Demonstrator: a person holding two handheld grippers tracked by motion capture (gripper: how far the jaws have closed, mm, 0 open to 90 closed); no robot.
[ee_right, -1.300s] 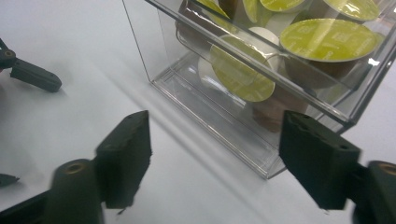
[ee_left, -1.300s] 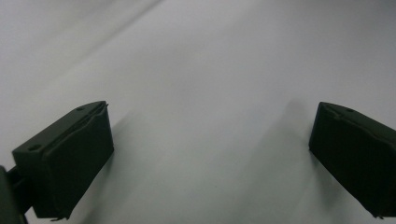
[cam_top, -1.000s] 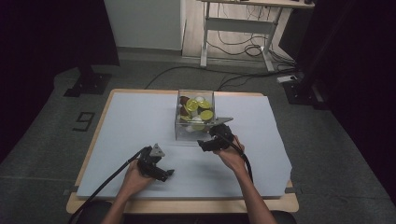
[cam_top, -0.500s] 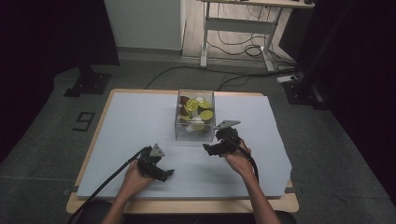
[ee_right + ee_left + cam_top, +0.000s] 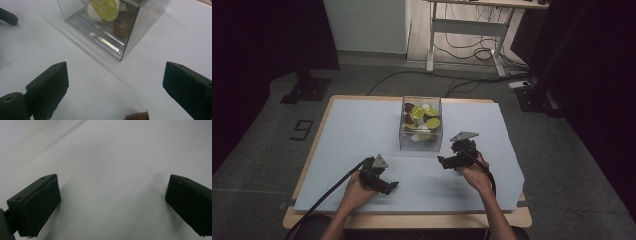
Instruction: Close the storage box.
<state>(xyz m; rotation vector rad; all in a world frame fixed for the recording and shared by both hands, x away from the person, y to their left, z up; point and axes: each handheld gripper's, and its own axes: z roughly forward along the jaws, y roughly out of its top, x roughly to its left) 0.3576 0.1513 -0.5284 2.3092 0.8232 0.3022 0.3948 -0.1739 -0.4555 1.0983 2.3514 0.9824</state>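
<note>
At the centre of the high view a clear, hard-walled plastic box (image 5: 421, 125) stands on the pale grey-white sheet (image 5: 362, 125) that covers the wooden table (image 5: 312, 220); the box is square-cornered, open at the top and packed with small round capsules, several with glossy yellow-green foil lids (image 5: 432, 123) and some brown ones (image 5: 410, 107). The right gripper (image 5: 443, 161), matte black with a grey three-cornered plate on top, sits just below and right of the box, close to its lower right corner but apart from it. In the right gripper view its two blocky black jaws stand wide apart with nothing between them; the box (image 5: 112, 22) fills the upper middle of that frame, its glossy walls catching reflections, a yellow lid and a brown capsule showing through. At the bottom edge there, between the jaws, the rim of a brown capsule (image 5: 137, 116) peeks in, lying on the sheet. The left gripper (image 5: 393, 186) rests at lower left of the high view, well apart from the box, cable trailing off; its view shows the jaws spread wide over smooth bare sheet (image 5: 107, 170).
</note>
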